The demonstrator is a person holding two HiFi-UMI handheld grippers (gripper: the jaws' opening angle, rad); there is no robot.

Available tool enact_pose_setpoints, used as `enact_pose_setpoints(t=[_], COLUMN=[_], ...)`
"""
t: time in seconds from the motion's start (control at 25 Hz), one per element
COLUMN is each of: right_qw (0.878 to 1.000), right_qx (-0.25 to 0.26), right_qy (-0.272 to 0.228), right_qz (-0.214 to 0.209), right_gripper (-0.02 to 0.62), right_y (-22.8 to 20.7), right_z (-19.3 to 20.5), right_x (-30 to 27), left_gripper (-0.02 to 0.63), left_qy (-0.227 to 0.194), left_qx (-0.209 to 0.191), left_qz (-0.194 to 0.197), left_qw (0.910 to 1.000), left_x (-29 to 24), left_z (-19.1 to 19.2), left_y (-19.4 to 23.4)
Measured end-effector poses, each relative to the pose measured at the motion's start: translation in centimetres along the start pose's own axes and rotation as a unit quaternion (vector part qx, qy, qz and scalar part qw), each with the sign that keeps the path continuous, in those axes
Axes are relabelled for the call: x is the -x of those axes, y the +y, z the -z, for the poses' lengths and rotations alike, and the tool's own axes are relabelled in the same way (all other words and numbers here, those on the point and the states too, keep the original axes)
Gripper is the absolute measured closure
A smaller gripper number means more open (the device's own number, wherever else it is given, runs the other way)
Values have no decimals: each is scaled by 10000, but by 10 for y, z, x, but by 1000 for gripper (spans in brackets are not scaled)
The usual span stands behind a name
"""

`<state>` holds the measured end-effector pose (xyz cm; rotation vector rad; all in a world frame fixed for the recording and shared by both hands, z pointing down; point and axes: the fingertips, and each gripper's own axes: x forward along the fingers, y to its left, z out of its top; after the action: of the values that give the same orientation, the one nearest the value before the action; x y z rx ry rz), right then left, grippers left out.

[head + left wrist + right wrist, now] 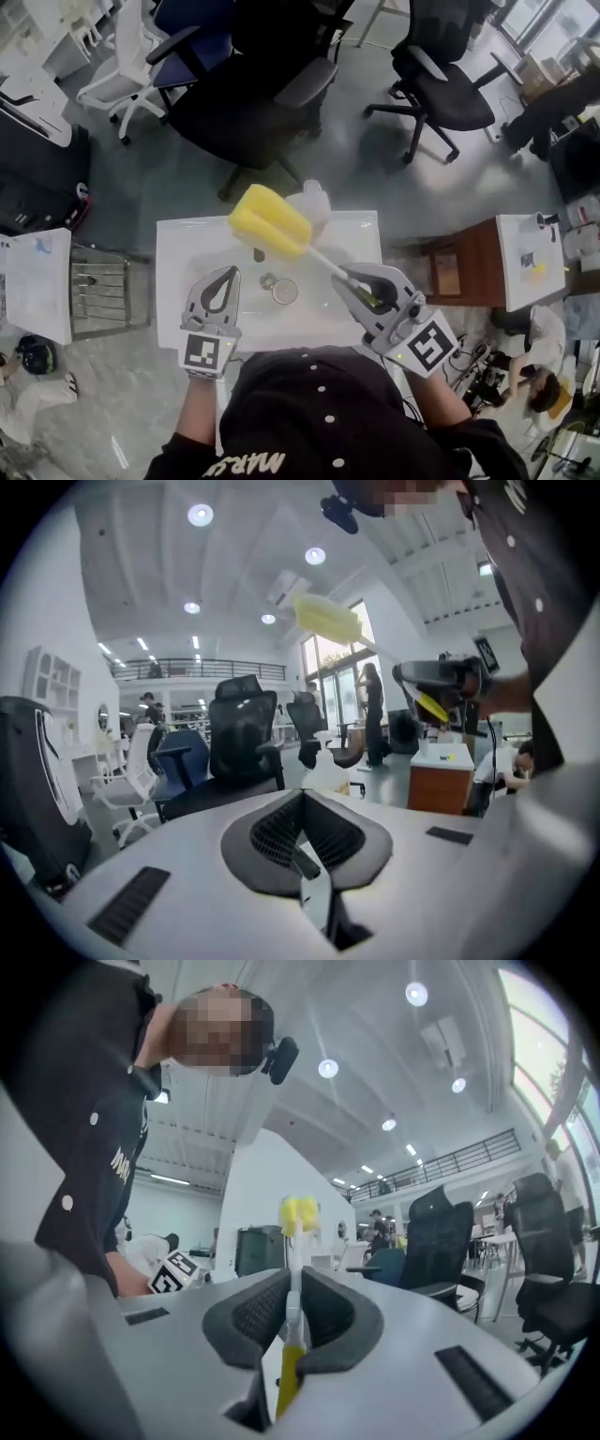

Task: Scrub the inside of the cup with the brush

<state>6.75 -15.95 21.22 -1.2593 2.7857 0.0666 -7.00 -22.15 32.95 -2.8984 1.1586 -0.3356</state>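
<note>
My right gripper [358,287] is shut on the white-and-yellow handle of the brush, whose yellow sponge head [270,221] is raised over the far side of the white table [178,244]. In the right gripper view the handle runs out between the shut jaws [293,1283] up to the sponge [299,1213]. A clear cup [284,292] stands on the table between the two grippers, apart from both. My left gripper [223,277] is shut with nothing in it [302,803] and held level above the table. From there I see the brush [328,619] up at the right.
A white pump bottle [312,202] stands at the table's far edge behind the sponge. Black office chairs [272,84] stand beyond the table. A wire rack [98,291] is at the left and a wooden cabinet [459,272] at the right.
</note>
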Motion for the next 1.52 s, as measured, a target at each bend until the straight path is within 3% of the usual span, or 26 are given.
enact_pose_setpoints(t=[0.12,0.28,0.48,0.64,0.88,1.52], right_qw=[9984,9937,9863,9791,9758,9746], right_qx=[65,38,381,649,494,874], right_qy=[-274,-553,-585,-599,-612,-308], right_qz=[495,971,1498,1830,2040,2041], right_gripper=[549,549,549,549,549,549], right_y=[-25,-47,-64,-72,-80,-77], right_z=[-14,-29,-33,-37,-38,-41], right_x=[3,13,36,43,56,51], left_gripper=[580,580,580,580,580,580], left_qy=[-294,-679,-1139,-1474,-1367,-1269], left_qx=[303,346,75,-33,159,-82], left_qz=[-215,-403,-821,-1172,-1208,-1203], left_qw=[9989,9963,9901,9821,9831,9846], left_x=[13,35,57,71,70,71], left_z=[-37,-80,-124,-137,-127,-129], left_y=[13,20,28,34,26,16])
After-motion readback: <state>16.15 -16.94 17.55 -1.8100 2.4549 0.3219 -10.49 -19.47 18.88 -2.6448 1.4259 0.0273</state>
